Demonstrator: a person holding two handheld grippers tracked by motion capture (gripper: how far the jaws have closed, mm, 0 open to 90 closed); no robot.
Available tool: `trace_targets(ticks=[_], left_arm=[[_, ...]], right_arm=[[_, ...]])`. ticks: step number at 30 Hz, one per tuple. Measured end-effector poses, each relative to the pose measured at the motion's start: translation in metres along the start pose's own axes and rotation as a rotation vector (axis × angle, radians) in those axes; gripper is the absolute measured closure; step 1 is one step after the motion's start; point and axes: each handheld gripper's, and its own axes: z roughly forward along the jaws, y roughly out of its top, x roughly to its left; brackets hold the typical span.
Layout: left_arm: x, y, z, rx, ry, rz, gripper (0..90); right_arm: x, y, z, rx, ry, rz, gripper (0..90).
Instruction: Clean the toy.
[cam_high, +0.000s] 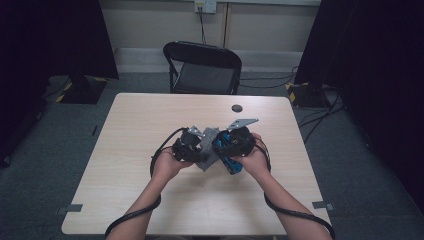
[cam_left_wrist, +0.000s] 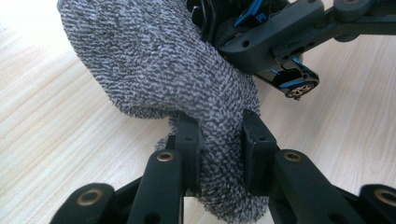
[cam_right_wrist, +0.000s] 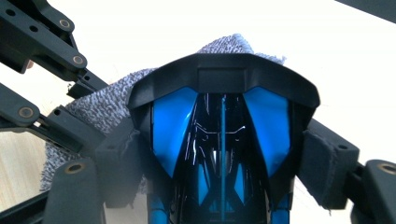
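A grey terry cloth sits between my two grippers above the middle of the table. My left gripper is shut on a fold of the cloth, whose bulk rises beyond the jaws. My right gripper is shut on a glossy blue and black toy car, its pads pressing the car's sides. The cloth lies against the far side of the car. From the left gripper view, a wheel of the car shows just past the cloth. In the high view the left gripper and right gripper nearly touch.
A small dark round object lies on the table toward the far edge. A black folding chair stands beyond the table. Cables trail from both grippers over the near table edge. Bare wood surrounds the hands.
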Motion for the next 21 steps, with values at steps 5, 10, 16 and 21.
trace_targets(ticks=[5, 10, 16, 21], left_arm=[[-0.001, -0.001, 0.002, 0.002, -0.009, 0.005, 72.7], [-0.004, -0.001, 0.003, 0.013, -0.016, 0.017, 72.7], [-0.012, 0.0, 0.011, 0.028, -0.027, 0.043, 72.6], [-0.015, 0.0, 0.016, 0.038, -0.032, 0.051, 72.6]], right_arm=[[0.001, 0.002, 0.001, 0.001, 0.001, -0.001, 25.7], [0.003, 0.007, 0.0, -0.004, 0.005, -0.005, 25.7], [0.004, 0.012, -0.001, -0.016, 0.011, 0.001, 25.6], [0.005, 0.015, -0.002, -0.012, 0.008, -0.009, 25.7]])
